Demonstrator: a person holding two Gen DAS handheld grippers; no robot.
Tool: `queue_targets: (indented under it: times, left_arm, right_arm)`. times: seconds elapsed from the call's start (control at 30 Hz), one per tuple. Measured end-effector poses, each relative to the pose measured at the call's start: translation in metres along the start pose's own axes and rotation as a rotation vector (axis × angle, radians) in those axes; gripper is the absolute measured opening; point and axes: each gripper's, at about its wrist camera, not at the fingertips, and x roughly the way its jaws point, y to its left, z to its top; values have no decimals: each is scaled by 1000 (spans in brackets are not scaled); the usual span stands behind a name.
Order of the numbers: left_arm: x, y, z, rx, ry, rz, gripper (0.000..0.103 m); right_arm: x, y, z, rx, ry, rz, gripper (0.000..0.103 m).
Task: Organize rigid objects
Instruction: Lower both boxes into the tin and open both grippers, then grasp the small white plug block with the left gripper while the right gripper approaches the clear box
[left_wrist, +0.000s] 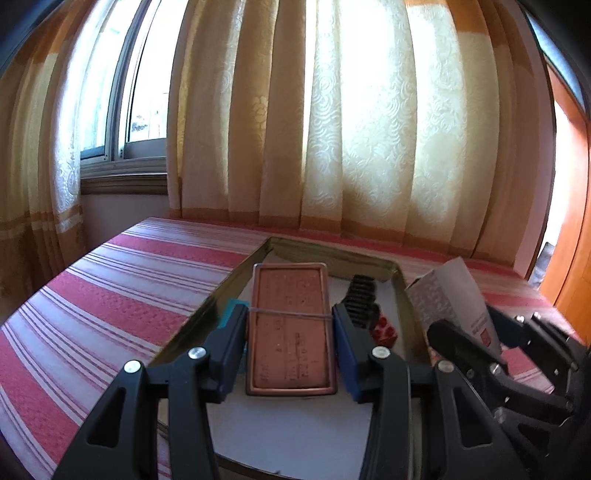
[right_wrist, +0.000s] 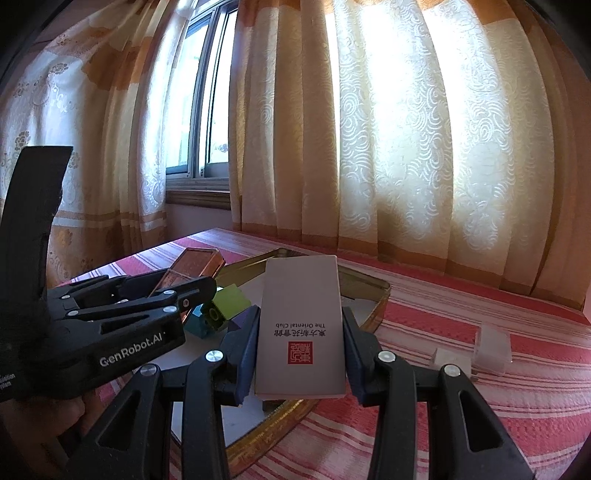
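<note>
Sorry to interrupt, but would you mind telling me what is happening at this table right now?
A person is sorting small items into a gold-rimmed tray on a striped tablecloth, with a gripper in each hand. The left gripper is clamped on a copper-coloured box bound by a rubber band, held over the tray. The right gripper grips a white box printed "The Oriental Club", also above the tray. Coloured blocks and a black toothed piece already lie inside.
</note>
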Motion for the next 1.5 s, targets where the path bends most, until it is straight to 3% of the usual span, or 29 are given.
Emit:
queue_targets:
  times: [0.27,0.37,0.43,0.5,0.53,0.6,0.83,0.97,1.1,1.33,1.5]
  left_arm:
    - [16,10,0,24,86,23,43]
    - [15,14,0,15,81,53,58]
    - [12,18,0,5,73,57,69]
    - [9,19,-1,-1,65,57,83]
    - [8,20,-1,-2,58,63,92]
    - [3,17,-2,-2,36,74,100]
    - [-8,-4,3,1,5,45,100]
    - [-11,-40,5,65,0,-14,102]
    - [-8,-86,2,134,15,-93,102]
    - [29,-165,1,211,142,-208,102]
    - [72,-209,-3,277,247,-193,102]
  right_arm:
    - [33,8,6,13,100,71,44]
    - [39,8,6,21,127,106,46]
    - [37,1,5,54,122,128,60]
    - [34,-9,3,105,121,154,81]
    - [32,-11,2,120,118,162,82]
    - [26,-17,0,138,119,163,82]
    - [1,-54,-12,174,133,123,82]
    - [-14,-91,-19,208,154,50,82]
    - [-29,-140,-29,243,186,-93,82]
    - [-37,-212,-46,345,246,-251,82]
    - [-46,-241,-54,411,256,-290,82]
